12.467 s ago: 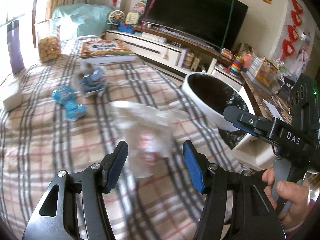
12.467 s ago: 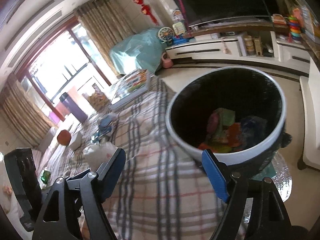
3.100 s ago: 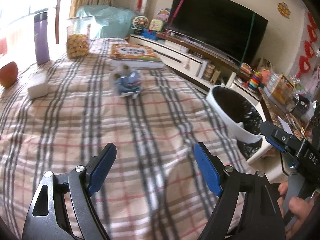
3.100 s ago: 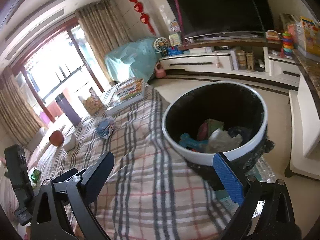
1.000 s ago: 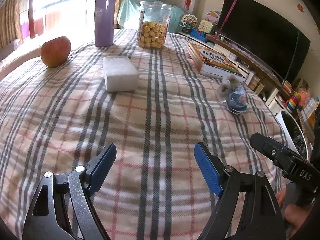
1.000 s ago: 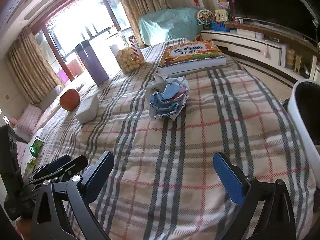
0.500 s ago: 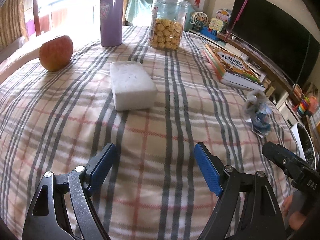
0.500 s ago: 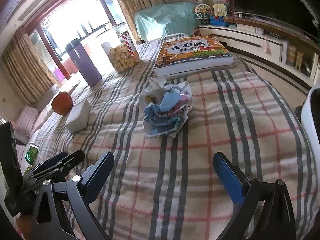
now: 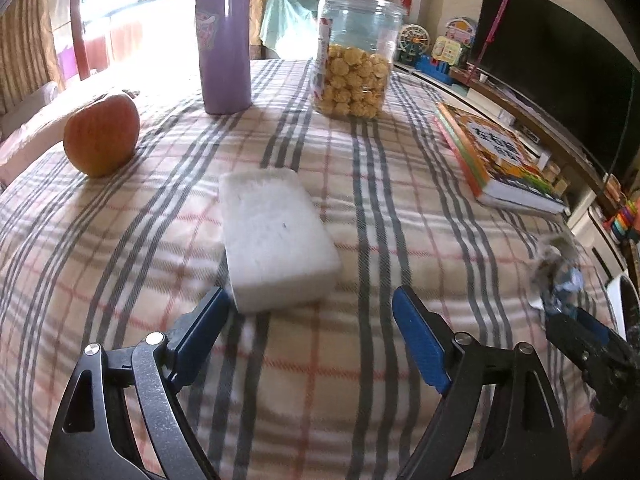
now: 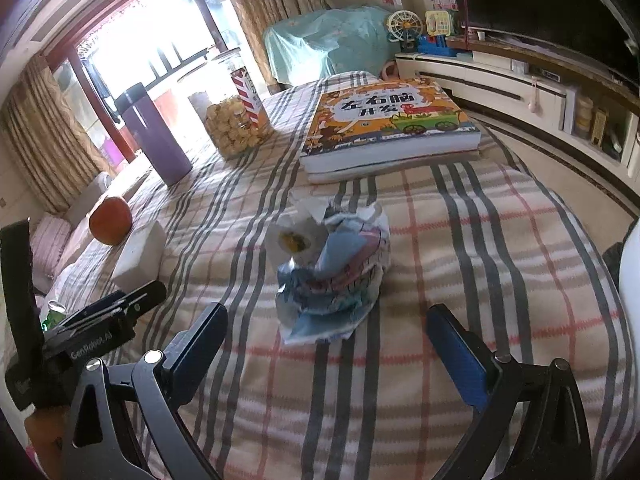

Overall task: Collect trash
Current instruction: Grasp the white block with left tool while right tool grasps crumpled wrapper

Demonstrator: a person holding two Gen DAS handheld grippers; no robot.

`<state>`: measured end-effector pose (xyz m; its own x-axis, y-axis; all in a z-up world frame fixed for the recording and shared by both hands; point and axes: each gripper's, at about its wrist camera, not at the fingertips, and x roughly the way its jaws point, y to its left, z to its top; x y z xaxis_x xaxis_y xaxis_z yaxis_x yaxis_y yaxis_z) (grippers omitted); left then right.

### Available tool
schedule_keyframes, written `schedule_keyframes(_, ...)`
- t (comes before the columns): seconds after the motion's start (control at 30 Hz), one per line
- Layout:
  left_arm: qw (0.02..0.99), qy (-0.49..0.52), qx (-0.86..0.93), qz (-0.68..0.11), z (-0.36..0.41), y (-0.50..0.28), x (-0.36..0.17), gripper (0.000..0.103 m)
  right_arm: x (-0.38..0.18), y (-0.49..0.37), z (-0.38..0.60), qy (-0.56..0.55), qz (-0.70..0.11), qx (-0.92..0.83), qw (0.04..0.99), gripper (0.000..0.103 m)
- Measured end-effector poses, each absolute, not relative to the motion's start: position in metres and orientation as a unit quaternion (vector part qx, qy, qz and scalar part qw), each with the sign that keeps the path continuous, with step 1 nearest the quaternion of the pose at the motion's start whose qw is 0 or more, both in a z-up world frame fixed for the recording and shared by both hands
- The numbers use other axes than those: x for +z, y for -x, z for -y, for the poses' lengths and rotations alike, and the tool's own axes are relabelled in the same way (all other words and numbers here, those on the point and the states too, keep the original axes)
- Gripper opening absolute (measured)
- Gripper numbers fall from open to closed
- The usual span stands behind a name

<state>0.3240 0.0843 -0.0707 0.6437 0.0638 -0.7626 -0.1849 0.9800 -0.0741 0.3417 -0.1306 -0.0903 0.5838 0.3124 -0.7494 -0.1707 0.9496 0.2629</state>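
A white foam block (image 9: pixel 276 236) lies on the plaid tablecloth just in front of my left gripper (image 9: pixel 312 328), which is open and empty. It also shows in the right wrist view (image 10: pixel 138 256). A crumpled blue and white wrapper (image 10: pixel 332 268) lies on the cloth just ahead of my right gripper (image 10: pixel 326 344), which is open and empty. The wrapper shows at the right edge of the left wrist view (image 9: pixel 556 280). The white bin's rim (image 10: pixel 630 264) peeks in at the far right.
An apple (image 9: pixel 102 140), a purple flask (image 9: pixel 226 40) and a jar of biscuits (image 9: pixel 354 60) stand at the back of the table. A thick picture book (image 10: pixel 388 128) lies behind the wrapper. A TV and a low cabinet (image 10: pixel 520 80) are beyond the table.
Both grippers have moved forward over the table. The foam block is closer to the left gripper and the wrapper is closer to the right gripper. Earlier, other trash went into the bin.
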Motion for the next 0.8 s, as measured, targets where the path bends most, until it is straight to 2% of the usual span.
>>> schedule_keyframes(0.23,0.899,0.075,0.092,-0.422,-0.091,-0.338,-0.077,0.086,-0.091,-0.349,0.126,-0.069,-0.432,0.13,0.89,0.099)
schedule_keyframes(0.3,0.899,0.073,0.098,-0.421,-0.092,-0.339,-0.077,0.086,-0.091,-0.35,0.126,-0.067,-0.428,0.125,0.893,0.093)
schedule_keyframes(0.37,0.899,0.073,0.099,-0.42,-0.092,-0.339,-0.077,0.082,-0.092,-0.351,0.128,-0.067,-0.429,0.12,0.893,0.082)
schedule_keyframes(0.4,0.9,0.073,0.096,-0.418,-0.093,-0.338,-0.077,0.07,-0.092,-0.351,0.129,-0.067,-0.431,0.118,0.892,0.08)
schedule_keyframes(0.47,0.902,0.069,0.092,-0.417,-0.091,-0.337,-0.076,0.056,-0.092,-0.35,0.131,-0.07,-0.429,0.116,0.893,0.068)
schedule_keyframes(0.5,0.903,0.064,0.09,-0.416,-0.09,-0.336,-0.075,0.052,-0.091,-0.35,0.133,-0.072,-0.428,0.117,0.893,0.064)
schedule_keyframes(0.57,0.905,0.06,0.082,-0.414,-0.088,-0.333,-0.074,0.051,-0.091,-0.348,0.135,-0.075,-0.429,0.118,0.892,0.047)
schedule_keyframes(0.8,0.911,0.054,0.037,-0.408,-0.063,-0.307,-0.071,0.049,-0.089,-0.336,0.147,-0.103,-0.432,0.137,0.886,0.039)
